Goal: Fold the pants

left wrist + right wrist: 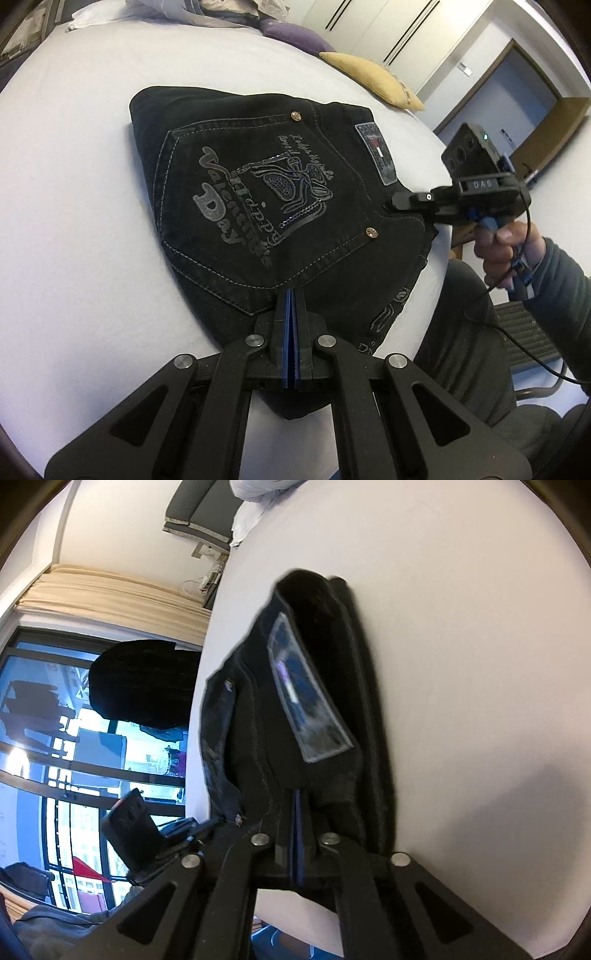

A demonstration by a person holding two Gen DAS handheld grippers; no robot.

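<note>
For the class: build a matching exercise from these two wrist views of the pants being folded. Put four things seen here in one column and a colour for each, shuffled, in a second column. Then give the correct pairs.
Column 1
1. pants
2. pillow nearest the door
3. pillow behind it
4. bed sheet

Column 2
a. purple
b. white
c. black
d. yellow

Pairs: 1-c, 2-d, 3-a, 4-b
</note>
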